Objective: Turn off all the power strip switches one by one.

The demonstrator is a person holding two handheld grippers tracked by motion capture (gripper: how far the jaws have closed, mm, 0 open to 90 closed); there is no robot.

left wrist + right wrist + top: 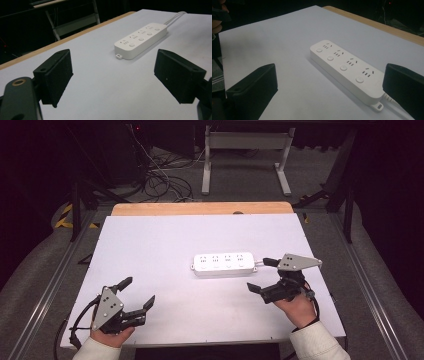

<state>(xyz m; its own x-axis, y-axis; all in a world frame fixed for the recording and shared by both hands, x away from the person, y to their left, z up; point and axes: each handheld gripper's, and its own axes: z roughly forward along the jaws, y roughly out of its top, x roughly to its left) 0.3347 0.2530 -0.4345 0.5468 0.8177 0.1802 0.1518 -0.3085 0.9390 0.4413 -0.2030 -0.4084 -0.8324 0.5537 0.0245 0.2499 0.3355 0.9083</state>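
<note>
Both grippers' black padded fingers (56,75) spread wide, grasping nothing.
Right gripper (260,275) sits just right of the white plastic four-socket power strip (223,264); left gripper (136,293) near-left.

left claw (138,292) low at the near edge, jaws wide apart, right claw (262,274) likewise spread, both empty

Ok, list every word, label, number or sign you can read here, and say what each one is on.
No readable text anywhere.
Power strip: bare white top with four socket groups and four round buttons, no lettering or brand.
Grey plate on the left claw: holes, no marks.
Grey plate on the right claw: the same.
Yellow-black hazard stripes on the floor at the left: a pattern, not words.
</note>
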